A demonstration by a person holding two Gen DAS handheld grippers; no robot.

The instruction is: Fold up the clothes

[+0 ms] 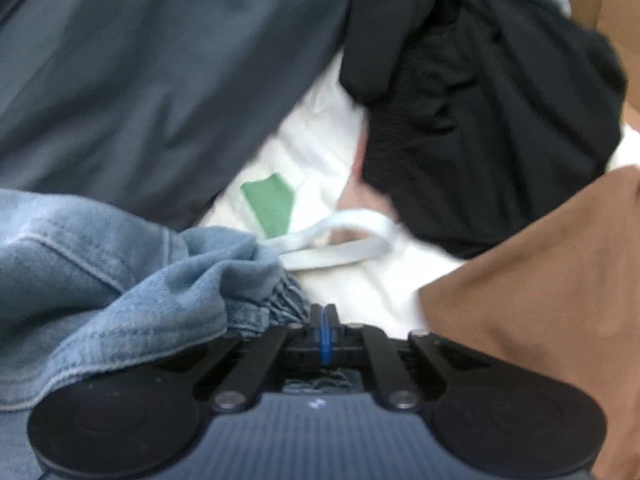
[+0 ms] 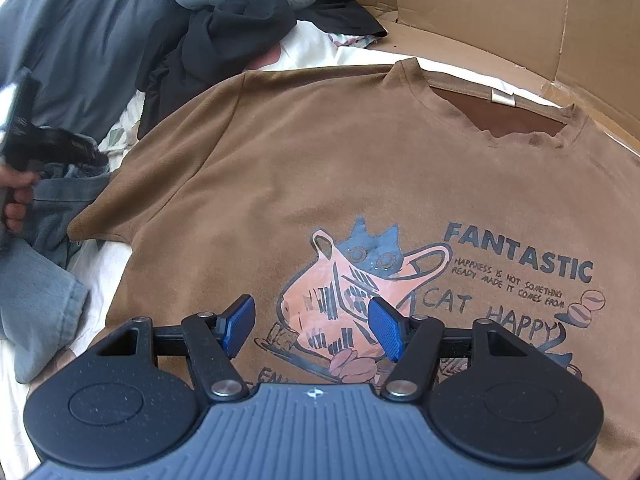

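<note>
On the white bed sheet (image 2: 120, 264), hemmed at the back by a cardboard wall (image 2: 500, 12), the largest thing is the brown T-shirt (image 2: 320, 160), spread face up with its cat print toward the camera and its collar toward the cardboard. Its left sleeve lies flat, reaching toward a heap of other clothes: a grey garment (image 1: 140, 60) at the far left, a crumpled black garment (image 1: 500, 100) beside it, and nearer, the blue jeans (image 1: 120, 280), bunched in folds just beside the shirt's sleeve. A small green patch (image 1: 270, 206) and a pale fabric loop (image 1: 344, 240) lie on the sheet between them.

The left claw (image 1: 325, 320) has its jaws fully together, and a gathered edge of the jeans sits right at the fingertips; it appears to be pinched there, though the picture is blurred. In the right wrist view a hand (image 2: 16, 196) holds that tool over the denim. The right claw (image 2: 312, 320) hovers over the shirt's print with its blue pads well apart and nothing between them.

I judge the step in hand to be drawing the jeans clear so the shirt can be folded. To do it well, the pinch should hold a firm seam, not loose pleats, and the denim should be lifted away from the shirt so the flat sleeve is not dragged. The right claw would do best to wait, then take the shirt at a sleeve edge.
</note>
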